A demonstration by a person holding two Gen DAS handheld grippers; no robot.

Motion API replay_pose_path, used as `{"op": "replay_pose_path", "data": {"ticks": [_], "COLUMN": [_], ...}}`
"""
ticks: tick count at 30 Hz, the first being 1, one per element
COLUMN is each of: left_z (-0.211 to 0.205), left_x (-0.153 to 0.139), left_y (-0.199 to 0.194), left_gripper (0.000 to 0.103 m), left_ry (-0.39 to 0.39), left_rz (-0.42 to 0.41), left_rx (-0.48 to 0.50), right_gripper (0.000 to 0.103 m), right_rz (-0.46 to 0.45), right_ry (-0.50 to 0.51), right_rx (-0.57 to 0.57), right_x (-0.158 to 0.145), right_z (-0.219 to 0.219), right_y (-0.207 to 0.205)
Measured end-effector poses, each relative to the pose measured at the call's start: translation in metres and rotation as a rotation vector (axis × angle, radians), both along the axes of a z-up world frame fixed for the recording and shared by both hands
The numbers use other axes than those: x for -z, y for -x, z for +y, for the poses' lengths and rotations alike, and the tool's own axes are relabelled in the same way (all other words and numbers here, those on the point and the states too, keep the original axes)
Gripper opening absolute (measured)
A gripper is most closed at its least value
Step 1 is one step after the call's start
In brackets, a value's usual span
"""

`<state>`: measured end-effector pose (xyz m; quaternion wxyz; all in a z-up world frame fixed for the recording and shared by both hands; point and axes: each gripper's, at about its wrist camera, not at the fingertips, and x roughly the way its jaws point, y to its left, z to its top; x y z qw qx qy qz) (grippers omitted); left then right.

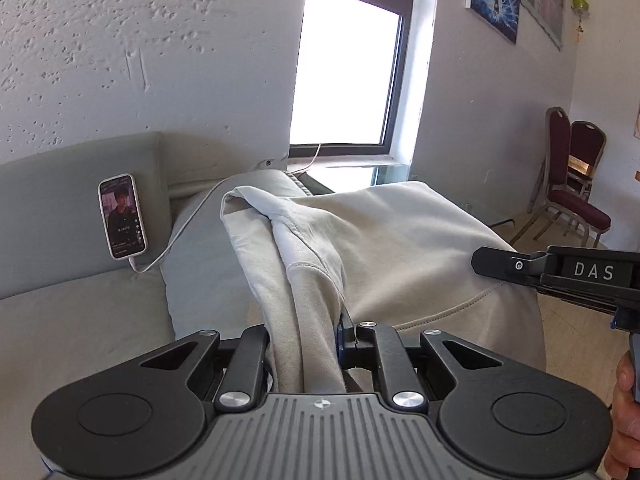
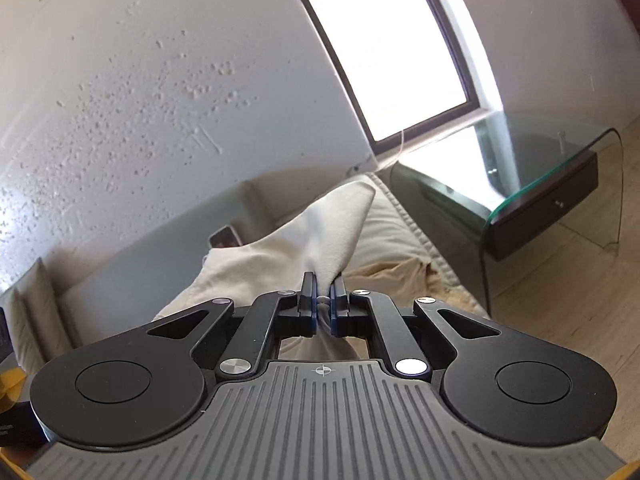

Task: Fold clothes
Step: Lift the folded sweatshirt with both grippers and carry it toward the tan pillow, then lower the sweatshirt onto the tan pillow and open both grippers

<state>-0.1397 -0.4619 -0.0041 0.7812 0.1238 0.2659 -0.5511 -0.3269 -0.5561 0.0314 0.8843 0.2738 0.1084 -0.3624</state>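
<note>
A beige hooded sweatshirt [image 1: 400,240] hangs lifted over the grey-green sofa [image 1: 80,320], stretched between both grippers. My left gripper [image 1: 306,332] is shut on a thick bunch of its fabric. The cloth covers the left finger and only the right finger [image 1: 346,330] shows. In the left wrist view my right gripper [image 1: 486,260] comes in from the right edge with its tip at the garment's far side. In the right wrist view that right gripper [image 2: 323,300] is shut on a thin fold of the sweatshirt [image 2: 280,256], which rises ahead of it.
A phone [image 1: 122,216] leans on the sofa back with a white cable [image 1: 188,220] plugged in. A glass side table [image 2: 540,160] stands under the window, and two dark red chairs [image 1: 572,184] are by the far wall. A crumpled tan cloth [image 2: 400,276] lies on the sofa seat [image 2: 120,264]. A hand [image 1: 624,412] shows at the right edge.
</note>
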Motion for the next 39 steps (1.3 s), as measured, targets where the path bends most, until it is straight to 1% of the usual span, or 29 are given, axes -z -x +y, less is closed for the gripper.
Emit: {"op": "replay_pose_path", "data": {"ticks": [1,2,3,4,5,7,9,10,11,13,14,15,16,17,19,20,23,24,27,28,29,30,31,32,33,34,35,36,39], "left_z": [-0.013,-0.025,-0.038,-0.039,-0.028,-0.007,0.014,0.024,0.034,0.048,0.049,0.045,0.041,0.037,0.029,0.023,-0.004,-0.005,0.011,0.018,0.027,0.035,0.044,0.053,0.062,0.070,0.078,0.085,0.101], "left_x": [0.014,0.028,0.042,0.050,0.051,0.054,0.057,0.056,0.052,0.042,0.038,0.037,0.036,0.035,0.032,0.034,0.061,0.065,0.053,0.046,0.038,0.029,0.020,0.011,0.003,-0.005,-0.013,-0.020,-0.034], "left_y": [-0.008,-0.016,-0.025,-0.030,-0.034,-0.041,-0.048,-0.049,-0.047,-0.038,-0.031,-0.023,-0.014,-0.006,0.010,0.017,0.020,0.020,0.026,0.028,0.029,0.030,0.032,0.034,0.037,0.040,0.042,0.046,0.059], "left_gripper": [0.022,0.036,0.043,0.041,0.038,0.046,0.052,0.052,0.050,0.042,0.032,0.020,0.017,0.016,0.017,0.022,0.023,0.023,0.024,0.026,0.036,0.049,0.053,0.061,0.071,0.076,0.085,0.089,0.099], "left_ry": [-0.064,-0.127,-0.191,-0.214,-0.196,-0.160,-0.124,-0.102,-0.073,0.005,0.027,0.026,0.024,0.023,0.020,-0.008,-0.233,-0.267,-0.275,-0.269,-0.258,-0.247,-0.237,-0.223,-0.206,-0.192,-0.181,-0.170,-0.148], "left_rz": [0.034,0.068,0.102,0.127,0.142,0.173,0.203,0.205,0.191,0.166,0.154,0.142,0.131,0.119,0.096,0.082,0.123,0.141,0.124,0.117,0.113,0.107,0.102,0.095,0.092,0.098,0.108,0.116,0.118], "left_rx": [-0.024,-0.048,-0.072,-0.092,-0.107,-0.138,-0.168,-0.177,-0.178,-0.163,-0.140,-0.114,-0.087,-0.061,-0.007,-0.003,-0.036,-0.033,-0.016,-0.010,-0.016,-0.028,-0.040,-0.053,-0.066,-0.074,-0.077,-0.073,-0.044], "right_gripper": [0.006,0.006,0.008,0.013,0.014,0.031,0.040,0.052,0.055,0.055,0.055,0.055,0.054,0.052,0.039,0.039,0.039,0.039,0.039,0.040,0.041,0.047,0.054,0.056,0.063,0.070,0.073,0.079,0.082], "right_rz": [0.013,0.034,0.082,0.136,0.208,0.338,0.295,0.255,0.215,0.187,0.170,0.152,0.143,0.148,0.177,0.202,0.301,0.344,0.438,0.451,0.463,0.471,0.456,0.437,0.411,0.387,0.368,0.362,0.373], "right_ry": [-0.010,-0.017,-0.037,-0.061,-0.090,-0.157,-0.182,-0.174,-0.165,-0.099,-0.075,-0.054,-0.041,-0.031,-0.012,-0.010,-0.048,-0.079,-0.161,-0.160,-0.158,-0.166,-0.178,-0.192,-0.206,-0.218,-0.223,-0.218,-0.185], "right_rx": [0.003,0.004,0.001,-0.002,0.012,0.048,0.051,0.056,0.061,0.071,0.063,0.052,0.036,0.012,-0.039,-0.058,-0.067,-0.059,-0.073,-0.085,-0.097,-0.105,-0.112,-0.118,-0.126,-0.135,-0.141,-0.149,-0.190], "right_x": [0.004,0.013,0.026,0.039,0.051,0.072,0.074,0.072,0.069,0.058,0.053,0.049,0.045,0.043,0.042,0.044,0.058,0.064,0.073,0.069,0.063,0.055,0.045,0.035,0.024,0.013,0.001,-0.009,-0.035], "right_z": [-0.013,-0.027,-0.041,-0.055,-0.066,-0.080,-0.074,-0.067,-0.061,-0.050,-0.044,-0.038,-0.033,-0.029,-0.021,-0.016,-0.007,-0.006,-0.004,0.002,0.008,0.015,0.021,0.026,0.032,0.037,0.043,0.050,0.071], "right_y": [-0.003,-0.008,-0.015,-0.022,-0.027,-0.032,-0.015,-0.003,0.008,0.022,0.025,0.028,0.027,0.022,0.007,0.000,-0.013,-0.015,-0.009,-0.004,0.002,0.009,0.015,0.022,0.029,0.034,0.038,0.041,0.045]}}
